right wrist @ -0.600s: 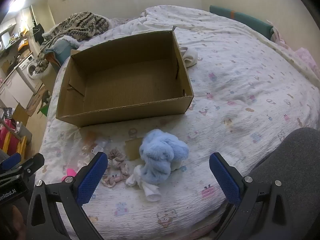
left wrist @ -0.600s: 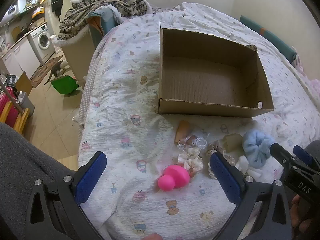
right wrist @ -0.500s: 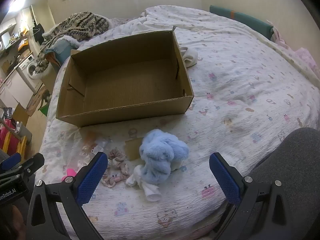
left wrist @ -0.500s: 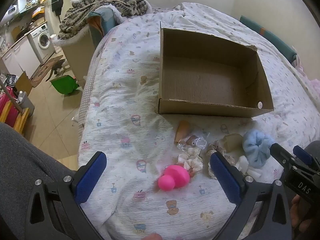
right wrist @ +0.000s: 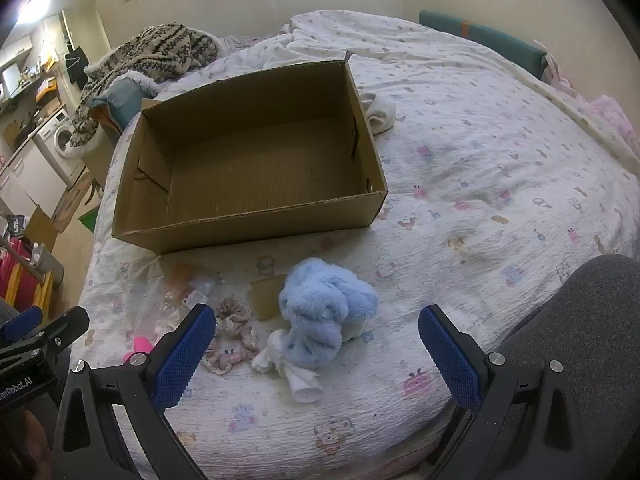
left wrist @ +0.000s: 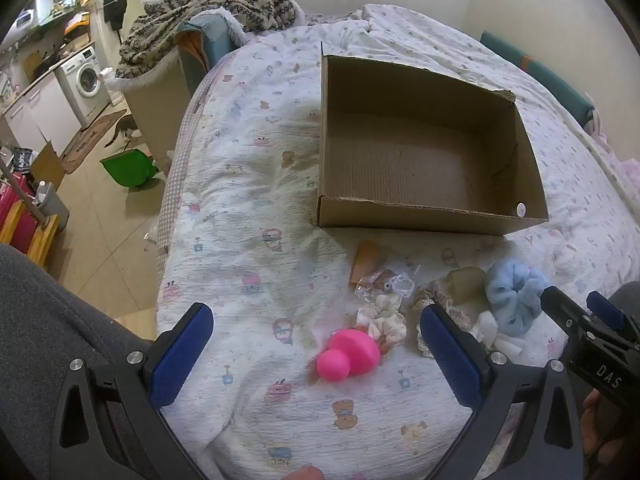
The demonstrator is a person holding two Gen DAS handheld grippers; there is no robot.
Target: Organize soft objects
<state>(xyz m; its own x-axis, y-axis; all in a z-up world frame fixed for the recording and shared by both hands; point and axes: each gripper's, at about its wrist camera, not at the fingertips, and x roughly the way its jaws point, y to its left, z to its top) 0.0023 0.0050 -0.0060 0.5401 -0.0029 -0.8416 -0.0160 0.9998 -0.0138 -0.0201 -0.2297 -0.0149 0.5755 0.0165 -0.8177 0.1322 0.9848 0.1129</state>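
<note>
Cardboard box, open top, nothing inside, sits on a bed w/ a white cartoon-print quilt. Soft items lie in a loose cluster on the quilt just in front of the box's near wall: fluffy light-blue scrunchie resting on a white cloth bit, small brown card piece touching its left side, pinkish lace scrunchies beside that, cream scrunchie, clear plastic bits, orange-tan tube-ish item, bright pink rubbery toy nearest the camera in left wrist view.

L gripper jaws spread fully wide, nothing held, hovering over the quilt; the pink toy sits betw its blue pads, no contact. R gripper also wide open and empty, blue scrunchie in the gap betw its fingers, not touched. Both angle downward toward the pile.

Patterned knit blanket heaped beyond the bed's far left corner; washing machine in bkgd; grey-clad leg at frame edge.
</note>
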